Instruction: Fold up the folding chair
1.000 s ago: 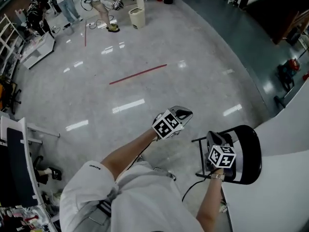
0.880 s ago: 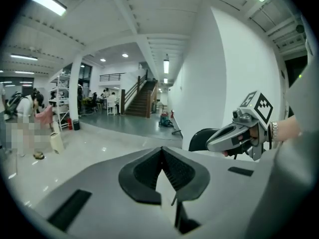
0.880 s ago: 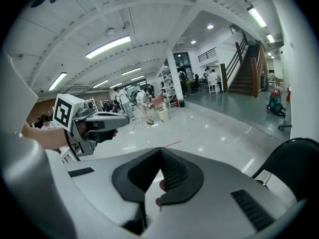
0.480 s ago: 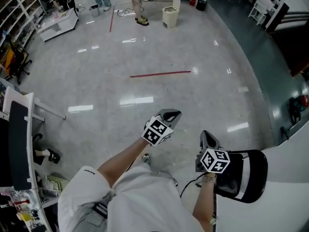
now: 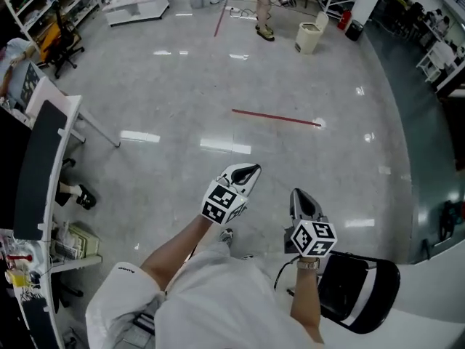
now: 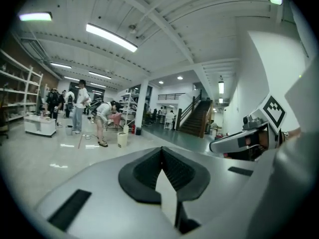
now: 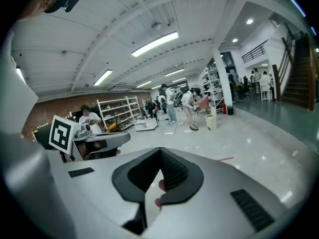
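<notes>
A big open workshop hall, more lab than office. The polished grey floor (image 5: 182, 86) runs wide and bare, marked with a red tape line (image 5: 276, 118). Open shelves (image 7: 117, 111) stand along a brick wall (image 7: 40, 116), and more racks line the far edge. Long strip lights (image 6: 110, 37) hang from a white beamed ceiling held up by a square column (image 6: 142, 106). A staircase (image 6: 197, 118) climbs to an upper level. Several people (image 6: 79, 108) work at the far end, near a bin (image 5: 308, 37) and cables on the floor.
</notes>
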